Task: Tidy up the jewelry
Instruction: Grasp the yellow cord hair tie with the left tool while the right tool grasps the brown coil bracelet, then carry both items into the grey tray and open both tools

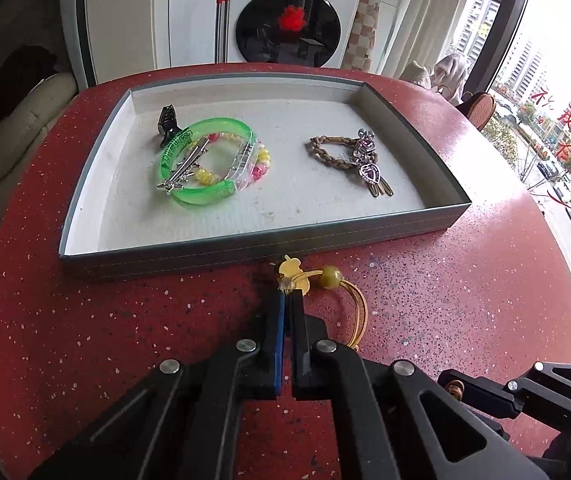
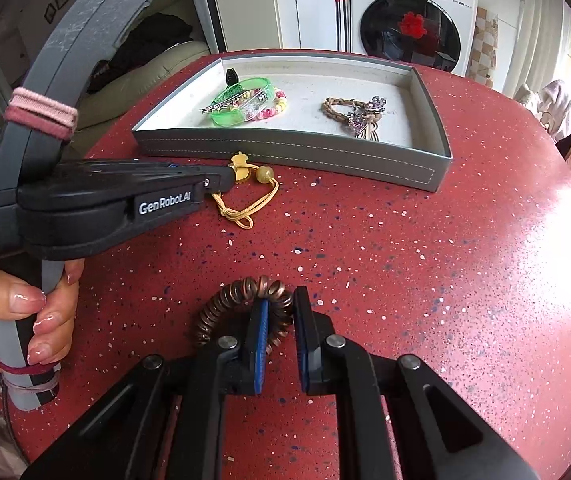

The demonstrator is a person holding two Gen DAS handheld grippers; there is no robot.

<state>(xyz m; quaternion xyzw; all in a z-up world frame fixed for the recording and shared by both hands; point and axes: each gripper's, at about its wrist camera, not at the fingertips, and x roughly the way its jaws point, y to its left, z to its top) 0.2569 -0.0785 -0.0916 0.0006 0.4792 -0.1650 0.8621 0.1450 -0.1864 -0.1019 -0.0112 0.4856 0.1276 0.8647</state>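
A grey tray (image 1: pixel 269 242) (image 2: pixel 285 148) with a white floor sits on the red table. It holds a green bangle (image 1: pixel 205 160) (image 2: pixel 241 98), a bead bracelet (image 1: pixel 259 160), a silver clip (image 1: pixel 183 166), a black clip (image 1: pixel 167 122) and a brown braided bracelet with heart charms (image 1: pixel 349 156) (image 2: pixel 355 114). My left gripper (image 1: pixel 288 294) (image 2: pixel 227 178) is shut on a yellow cord bracelet (image 1: pixel 297 276) (image 2: pixel 245 196) lying just before the tray. My right gripper (image 2: pixel 281 306) is open around one side of a coiled copper hair tie (image 2: pixel 241 304) on the table.
A washing machine (image 1: pixel 289 20) and a red-handled mop (image 1: pixel 219 8) stand beyond the table. A sofa (image 1: pixel 9 136) is at the left. The table's round edge curves close on the right, by a window (image 1: pixel 557 120).
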